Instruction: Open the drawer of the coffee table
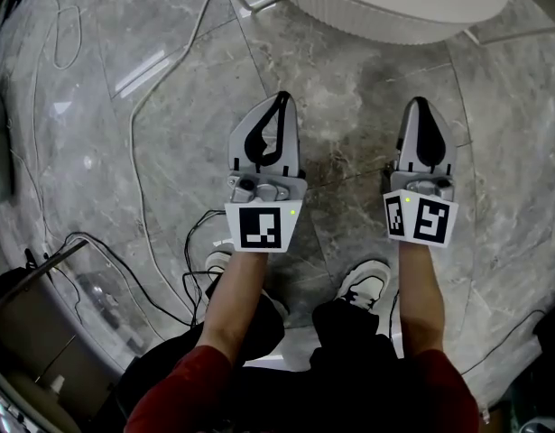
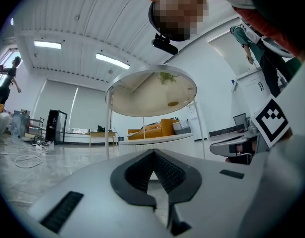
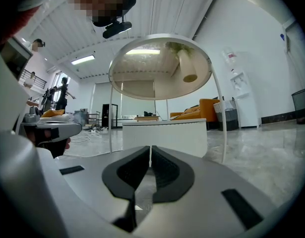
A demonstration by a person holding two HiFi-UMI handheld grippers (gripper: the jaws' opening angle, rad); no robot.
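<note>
no readable text, brands or numbers, wordless square markers on left gripper, right gripper

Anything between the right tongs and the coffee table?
Nothing: only bare marble floor separates the right tongs from the coffee table, as the head view and the right gripper view both show.

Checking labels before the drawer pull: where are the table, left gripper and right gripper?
table [image 1: 376,25], head view, fluted side wall.
left gripper [image 1: 281,99], head view, between fingertips.
right gripper [image 1: 420,105], head view, between fingertips.
</note>
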